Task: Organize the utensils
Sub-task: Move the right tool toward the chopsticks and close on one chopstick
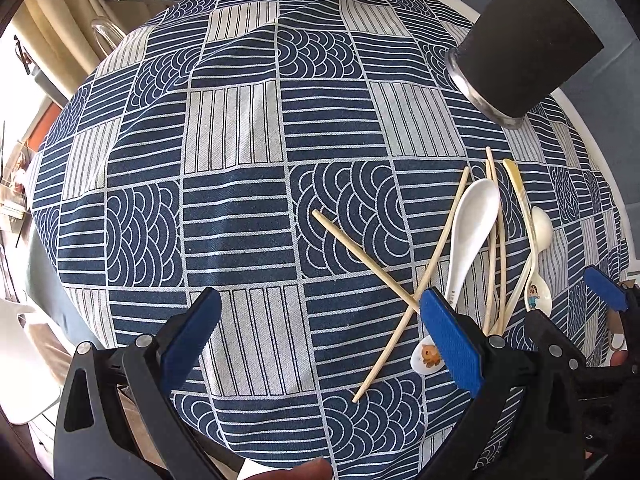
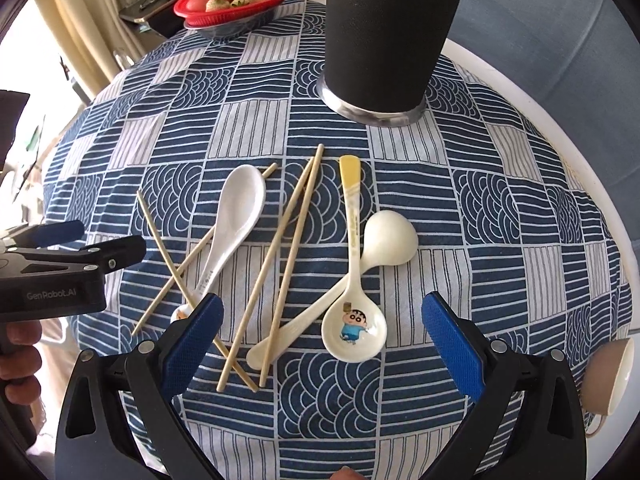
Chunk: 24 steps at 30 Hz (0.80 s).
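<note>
Utensils lay loose and untouched on the counter [image 2: 520,128], spread in the centre of the right wrist view, and neither gripper held any. The right gripper [image 2: 320,344] hovered spread wide at the bottom of its frame, its blue pads either side of the cartoon spoon [image 2: 354,330], probably lined up for a first pick. To its left, the left gripper [image 1: 320,344] was likewise spread and empty, poised over bare tablecloth [image 1: 240,200] with the heap at its lower right, likely waiting its turn. Outward from the pads, four wooden chopsticks [image 2: 288,252] crossed one another, one pair under the white spoon [image 2: 236,224]; a cream spoon [image 2: 384,240] lay bowl down beneath the cartoon spoon's yellow-tipped handle. Beyond them, top centre, stood the black holder [image 2: 392,36], upright and seemingly the intended destination. A red fruit basket [image 2: 236,4] sat upper left.
</note>
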Each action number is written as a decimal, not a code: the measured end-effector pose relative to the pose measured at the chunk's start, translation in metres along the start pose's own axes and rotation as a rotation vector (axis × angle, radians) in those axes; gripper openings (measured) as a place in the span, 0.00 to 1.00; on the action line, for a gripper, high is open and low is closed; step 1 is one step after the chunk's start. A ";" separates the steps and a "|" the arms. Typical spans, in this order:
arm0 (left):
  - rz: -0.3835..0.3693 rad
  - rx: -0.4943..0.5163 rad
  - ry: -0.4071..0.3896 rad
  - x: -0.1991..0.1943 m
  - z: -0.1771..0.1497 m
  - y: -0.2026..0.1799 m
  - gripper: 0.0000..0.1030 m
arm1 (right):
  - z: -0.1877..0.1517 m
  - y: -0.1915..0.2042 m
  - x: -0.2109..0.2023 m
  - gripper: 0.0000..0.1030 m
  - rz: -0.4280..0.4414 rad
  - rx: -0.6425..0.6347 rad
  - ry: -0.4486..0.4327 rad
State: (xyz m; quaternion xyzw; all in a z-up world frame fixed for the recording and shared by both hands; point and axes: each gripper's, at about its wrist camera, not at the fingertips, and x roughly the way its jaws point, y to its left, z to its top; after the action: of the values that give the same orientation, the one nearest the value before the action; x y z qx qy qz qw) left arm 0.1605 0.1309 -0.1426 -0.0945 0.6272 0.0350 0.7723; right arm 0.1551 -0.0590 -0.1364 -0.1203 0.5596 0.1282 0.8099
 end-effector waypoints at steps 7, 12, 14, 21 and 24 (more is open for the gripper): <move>-0.024 -0.043 0.023 0.010 0.009 0.005 0.94 | 0.008 -0.002 0.013 0.92 0.061 -0.004 0.022; -0.022 -0.047 0.026 0.015 0.013 0.002 0.94 | 0.013 -0.004 0.016 0.91 0.116 0.021 0.027; -0.021 -0.046 0.027 0.016 0.014 0.000 0.94 | 0.015 -0.005 0.016 0.91 0.140 0.030 0.027; -0.029 -0.050 0.024 0.017 0.014 0.000 0.94 | 0.017 -0.005 0.022 0.69 0.178 0.029 0.048; -0.040 -0.058 0.031 0.020 0.014 0.000 0.94 | 0.016 -0.004 0.024 0.61 0.183 0.018 0.048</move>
State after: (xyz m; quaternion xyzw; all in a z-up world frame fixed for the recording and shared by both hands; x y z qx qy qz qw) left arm 0.1777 0.1323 -0.1592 -0.1297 0.6357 0.0362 0.7601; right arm 0.1788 -0.0551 -0.1532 -0.0645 0.5885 0.1939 0.7822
